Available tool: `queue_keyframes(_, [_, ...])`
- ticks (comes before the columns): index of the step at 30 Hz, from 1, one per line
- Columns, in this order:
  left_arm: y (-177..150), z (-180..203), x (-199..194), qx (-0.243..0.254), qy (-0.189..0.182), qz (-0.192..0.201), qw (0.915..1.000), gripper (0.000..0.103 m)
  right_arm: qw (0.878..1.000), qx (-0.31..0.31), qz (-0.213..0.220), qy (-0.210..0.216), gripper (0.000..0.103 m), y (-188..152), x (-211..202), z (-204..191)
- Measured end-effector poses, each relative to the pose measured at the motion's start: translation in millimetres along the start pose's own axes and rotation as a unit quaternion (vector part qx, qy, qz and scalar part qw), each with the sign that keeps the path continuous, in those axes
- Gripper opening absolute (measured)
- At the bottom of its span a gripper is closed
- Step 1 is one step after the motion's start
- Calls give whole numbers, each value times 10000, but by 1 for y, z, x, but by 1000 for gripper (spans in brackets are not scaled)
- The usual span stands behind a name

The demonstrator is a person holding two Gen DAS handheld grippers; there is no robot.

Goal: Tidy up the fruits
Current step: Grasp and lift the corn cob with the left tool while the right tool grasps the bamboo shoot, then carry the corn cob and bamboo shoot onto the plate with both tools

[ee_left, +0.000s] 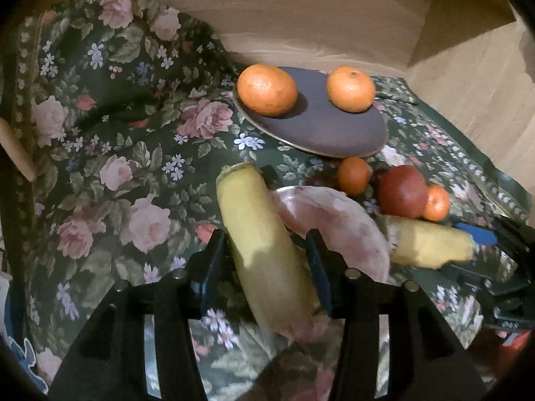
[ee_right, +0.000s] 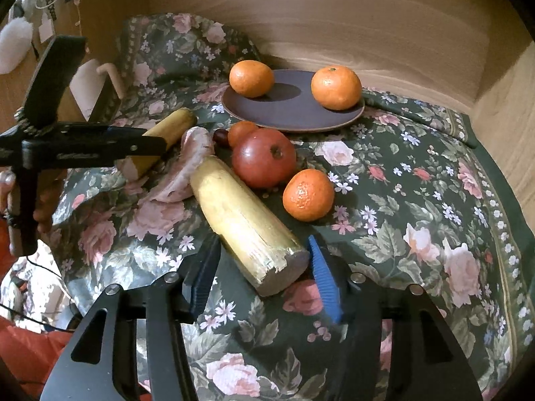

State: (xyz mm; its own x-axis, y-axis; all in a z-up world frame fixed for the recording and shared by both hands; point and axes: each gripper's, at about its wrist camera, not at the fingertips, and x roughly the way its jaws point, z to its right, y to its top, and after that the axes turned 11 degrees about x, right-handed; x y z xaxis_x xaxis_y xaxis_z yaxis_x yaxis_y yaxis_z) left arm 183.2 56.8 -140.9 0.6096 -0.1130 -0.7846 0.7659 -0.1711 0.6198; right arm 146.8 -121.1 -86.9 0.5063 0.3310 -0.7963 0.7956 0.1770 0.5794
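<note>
Yellow and blunt-ended, the held yellow piece [ee_left: 264,234] sits clamped across its middle between the pads of the left gripper [ee_left: 265,250] and appears to be clear of the floral cloth [ee_right: 418,200]. The right gripper [ee_right: 264,260] straddles the near end of the second yellow piece [ee_right: 240,220], which lies on the cloth with its far end against a pink dish-like object [ee_right: 187,173]. Its pads are close on both sides, but it cannot be told whether they are pressing.

Behind, a dark plate [ee_right: 291,117] carries two mandarins, one at the left rim [ee_right: 251,78] and one at the right [ee_right: 336,87]. Off the plate, just in front of it, a red apple [ee_right: 264,157] is grouped with a loose mandarin [ee_right: 308,194] and a smaller mandarin [ee_right: 242,132] partly hidden behind it.

Both yellow pieces look stiff and fairly light, with a dull skin that should not slip. As straight cylinders they would roll if set down carelessly, so a hold across the middle, as on the left, looks safer than one near the cut end. The round fruits look firm but free to roll, and are probably best taken across their widest part
</note>
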Motion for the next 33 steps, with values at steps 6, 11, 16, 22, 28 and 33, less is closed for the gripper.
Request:
queue_keyframes(6, [0, -7, 7, -79, -126, -26, 9999, 47, 10000, -75, -43, 2, 45, -4, -9, -6])
queue_keyframes(11, [-9, -12, -9, 119, -183, -53, 9997, 40, 9997, -121, -183, 101, 42, -5, -13, -8])
queue_keyframes(16, [-30, -11, -30, 343, -226, -58, 9991, 38, 9994, -94, -271, 190, 47, 3, -2, -7])
queue_keyframes(22, [-43, -14, -41, 359, -359, -112, 9986, 38, 9988, -279, -357, 191, 53, 17, 14, -11])
queue_keyframes(28, [-34, -13, -33, 405, -396, -189, 9982, 38, 9963, -749, -413, 94, 54, 27, 20, -22])
queue_keyframes(33, [-27, -11, -24, 451, -365, -160, 9982, 38, 9946, -933, -443, -86, 51, 23, 25, -31])
